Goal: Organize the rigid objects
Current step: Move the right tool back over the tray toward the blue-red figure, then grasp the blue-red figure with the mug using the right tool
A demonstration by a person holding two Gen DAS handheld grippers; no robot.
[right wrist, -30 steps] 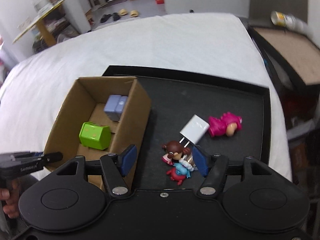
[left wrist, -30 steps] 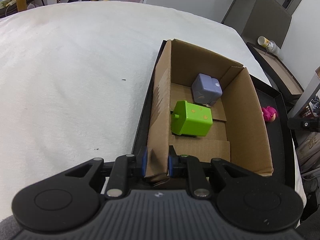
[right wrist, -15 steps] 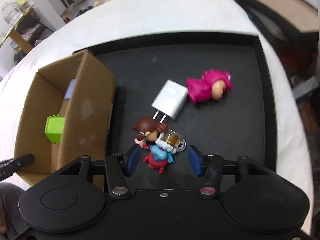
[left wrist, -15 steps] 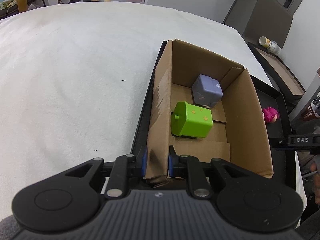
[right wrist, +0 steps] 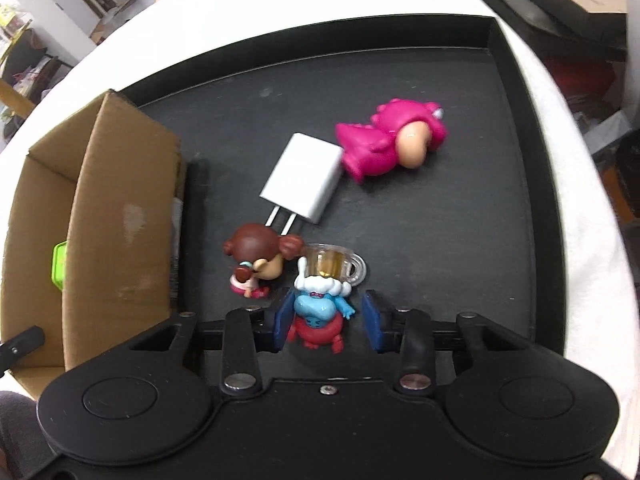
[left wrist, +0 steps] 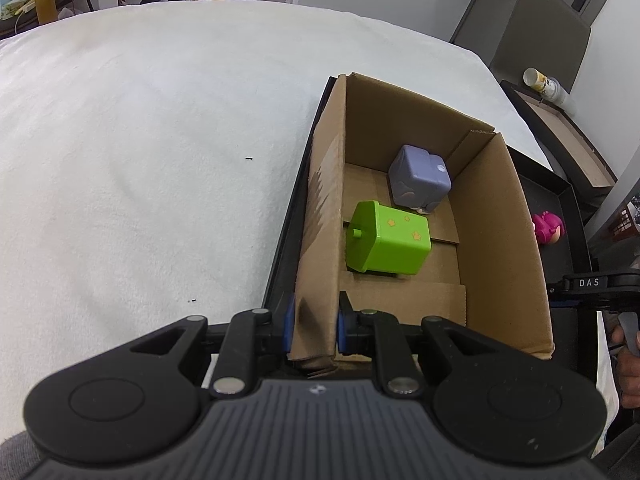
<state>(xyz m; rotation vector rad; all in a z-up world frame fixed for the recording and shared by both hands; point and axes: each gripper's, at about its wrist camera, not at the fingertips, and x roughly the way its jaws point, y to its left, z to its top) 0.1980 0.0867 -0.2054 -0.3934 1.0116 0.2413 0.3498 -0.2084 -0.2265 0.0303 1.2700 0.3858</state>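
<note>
Matt cardboard box (left wrist: 496,240); glossy plastic figurine (right wrist: 318,312).

A white cloth covers the tabletop (left wrist: 140,160). A black tray (right wrist: 400,60) lies directly on it. A cardboard box (left wrist: 500,240) stands in the tray.

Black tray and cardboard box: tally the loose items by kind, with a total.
Toy figures on the tray: 3 (pink dinosaur figure, brown-haired figure, blue and red figure)
White charger plug: 1
Clear mini mug: 1
Cube toys in the box: 2 (green cube, lavender cube)
Total: 7
</note>
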